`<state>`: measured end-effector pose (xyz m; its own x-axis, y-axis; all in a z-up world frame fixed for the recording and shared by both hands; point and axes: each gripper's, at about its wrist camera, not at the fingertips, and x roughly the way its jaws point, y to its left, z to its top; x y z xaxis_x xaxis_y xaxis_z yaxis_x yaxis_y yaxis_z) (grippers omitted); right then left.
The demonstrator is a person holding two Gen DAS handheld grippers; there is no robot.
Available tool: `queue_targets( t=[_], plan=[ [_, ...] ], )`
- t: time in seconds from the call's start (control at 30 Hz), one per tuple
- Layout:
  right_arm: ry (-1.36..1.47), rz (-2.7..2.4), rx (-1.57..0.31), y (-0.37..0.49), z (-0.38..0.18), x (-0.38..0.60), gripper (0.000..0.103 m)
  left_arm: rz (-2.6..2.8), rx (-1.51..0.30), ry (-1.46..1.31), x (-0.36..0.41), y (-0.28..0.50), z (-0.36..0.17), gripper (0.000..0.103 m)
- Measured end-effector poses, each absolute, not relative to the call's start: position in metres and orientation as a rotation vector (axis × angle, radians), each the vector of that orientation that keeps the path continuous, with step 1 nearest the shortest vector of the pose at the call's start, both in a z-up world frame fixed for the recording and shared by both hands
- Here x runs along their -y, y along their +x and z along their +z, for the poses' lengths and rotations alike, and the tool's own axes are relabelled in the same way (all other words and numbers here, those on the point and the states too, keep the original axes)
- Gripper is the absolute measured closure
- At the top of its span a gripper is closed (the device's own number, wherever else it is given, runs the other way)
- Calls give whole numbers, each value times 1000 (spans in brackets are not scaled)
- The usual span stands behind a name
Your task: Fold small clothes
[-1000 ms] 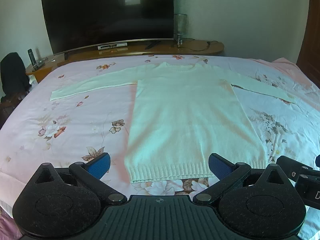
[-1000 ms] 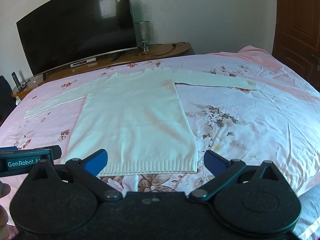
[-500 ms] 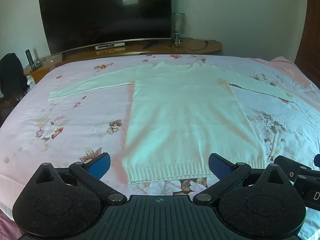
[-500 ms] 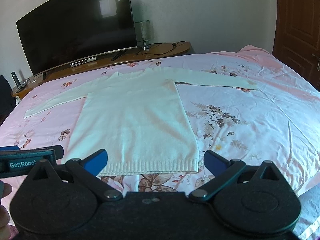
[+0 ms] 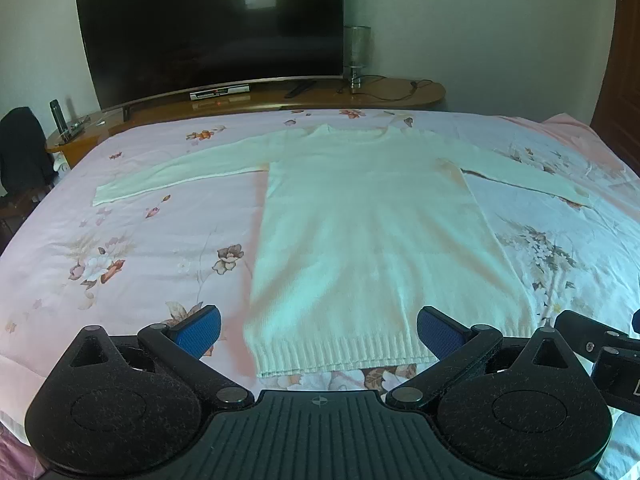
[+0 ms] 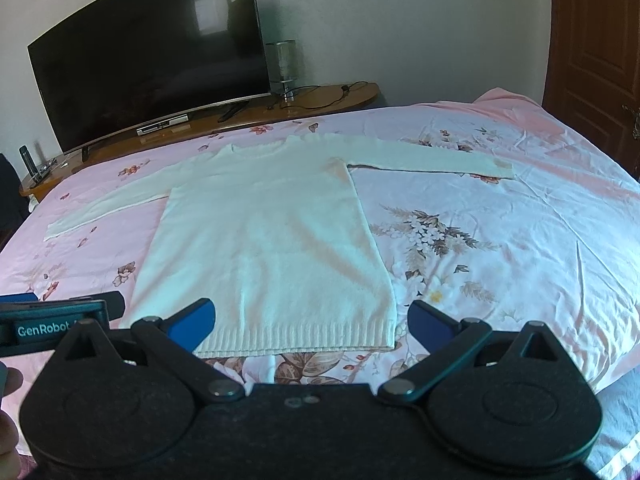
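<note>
A white knit long-sleeved sweater point(image 5: 372, 240) lies flat on the pink floral bed sheet point(image 5: 132, 248), neck far, ribbed hem near, both sleeves spread sideways. It also shows in the right wrist view point(image 6: 264, 240). My left gripper point(image 5: 318, 330) is open and empty, its blue pads point(image 5: 198, 330) straddling the hem from just above. My right gripper point(image 6: 310, 326) is open and empty over the hem's right part. Each gripper shows at the edge of the other's view.
A large dark TV point(image 5: 208, 28) stands on a wooden stand point(image 5: 400, 94) beyond the bed, with a glass lamp point(image 5: 356, 54) and cables. A brown door point(image 6: 592, 40) is at the right. The bed sheet point(image 6: 500, 240) spreads wide to the right.
Both grippers have drifted slightly; the sweater sits a little lower and left in the left wrist view. Jaws remain open and the sweater has not moved.
</note>
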<state>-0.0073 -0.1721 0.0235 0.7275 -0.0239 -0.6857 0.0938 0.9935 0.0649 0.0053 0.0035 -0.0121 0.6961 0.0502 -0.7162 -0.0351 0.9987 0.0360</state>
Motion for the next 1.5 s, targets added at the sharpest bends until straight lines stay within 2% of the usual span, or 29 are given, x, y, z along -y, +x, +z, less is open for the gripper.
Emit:
queue_targets(
  t=[0.73,1.5],
  plan=[
    [110,-136,-744,66,15,199,0,82,-799,59,-4,86,-27,0],
    [166,-286,-784,244,-51,312,2,52,-846,32,52,292,-78,0]
  ],
)
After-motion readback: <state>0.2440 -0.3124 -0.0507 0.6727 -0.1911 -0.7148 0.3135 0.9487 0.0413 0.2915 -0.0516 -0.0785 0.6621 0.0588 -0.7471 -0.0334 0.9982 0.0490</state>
